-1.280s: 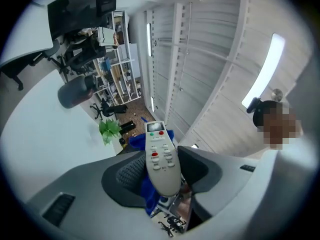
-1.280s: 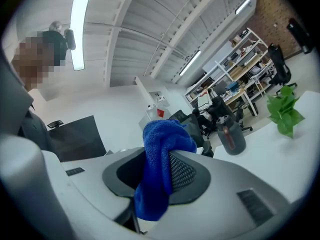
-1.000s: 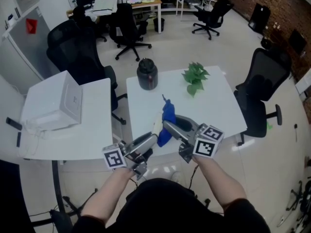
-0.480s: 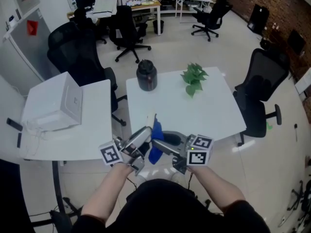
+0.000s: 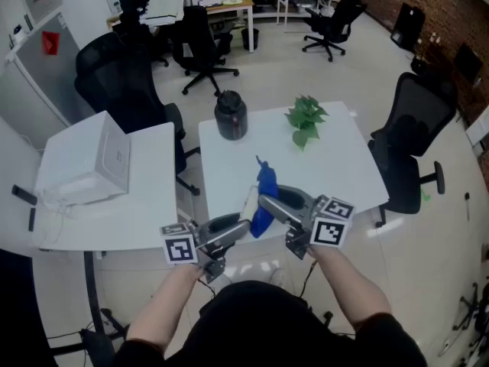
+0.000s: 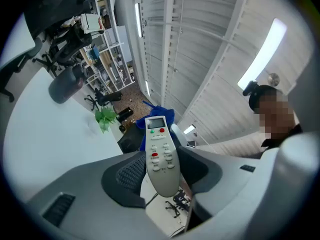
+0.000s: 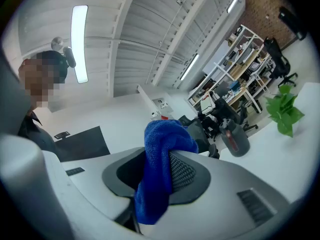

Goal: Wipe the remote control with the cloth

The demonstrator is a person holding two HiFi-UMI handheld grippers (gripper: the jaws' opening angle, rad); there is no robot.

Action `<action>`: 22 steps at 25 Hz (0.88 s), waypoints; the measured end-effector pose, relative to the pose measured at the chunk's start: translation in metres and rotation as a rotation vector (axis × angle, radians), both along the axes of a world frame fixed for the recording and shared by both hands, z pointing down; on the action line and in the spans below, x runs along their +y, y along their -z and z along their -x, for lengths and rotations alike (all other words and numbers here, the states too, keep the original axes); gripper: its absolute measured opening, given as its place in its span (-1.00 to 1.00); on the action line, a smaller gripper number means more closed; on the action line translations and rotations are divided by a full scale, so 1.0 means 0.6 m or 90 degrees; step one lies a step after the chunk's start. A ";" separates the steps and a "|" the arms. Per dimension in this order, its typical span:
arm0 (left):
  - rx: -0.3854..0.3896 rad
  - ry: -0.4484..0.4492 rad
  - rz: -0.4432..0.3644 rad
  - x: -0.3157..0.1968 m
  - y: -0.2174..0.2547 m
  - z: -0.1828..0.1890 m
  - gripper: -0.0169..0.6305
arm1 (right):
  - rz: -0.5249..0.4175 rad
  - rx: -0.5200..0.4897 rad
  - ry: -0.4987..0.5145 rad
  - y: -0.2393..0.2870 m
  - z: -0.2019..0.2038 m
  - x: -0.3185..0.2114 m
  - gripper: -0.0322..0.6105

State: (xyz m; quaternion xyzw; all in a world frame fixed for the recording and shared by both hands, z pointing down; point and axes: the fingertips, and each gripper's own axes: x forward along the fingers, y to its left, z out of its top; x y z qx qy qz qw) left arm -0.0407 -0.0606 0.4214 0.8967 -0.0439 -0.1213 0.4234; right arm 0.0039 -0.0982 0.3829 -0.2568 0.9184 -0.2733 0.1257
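Above the near edge of the counter [image 5: 336, 159], the left hand-held gripper [image 5: 243, 222] pinches the remote [image 6: 161, 154] by its bottom end, leaving the buttons bare, while the right hand-held gripper [image 5: 264, 202] squeezes the cloth [image 7: 160, 179] just beside it, ready to rub.

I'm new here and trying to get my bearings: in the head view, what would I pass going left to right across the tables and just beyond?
White box → black jar → blue cloth → green plant → black office chair.
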 end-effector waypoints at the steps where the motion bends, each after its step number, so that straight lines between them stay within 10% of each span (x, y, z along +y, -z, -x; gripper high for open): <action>1: -0.028 0.023 -0.017 -0.007 -0.008 0.001 -0.31 | -0.004 0.022 -0.022 -0.002 -0.009 -0.003 -0.52; 10: -0.555 0.342 -0.166 -0.137 -0.221 0.054 -0.31 | -0.060 0.452 -0.211 -0.088 -0.108 -0.006 -0.52; 22: -0.772 0.344 -0.131 -0.214 -0.464 0.012 -0.31 | -0.001 0.551 -0.181 -0.182 -0.159 0.021 -0.52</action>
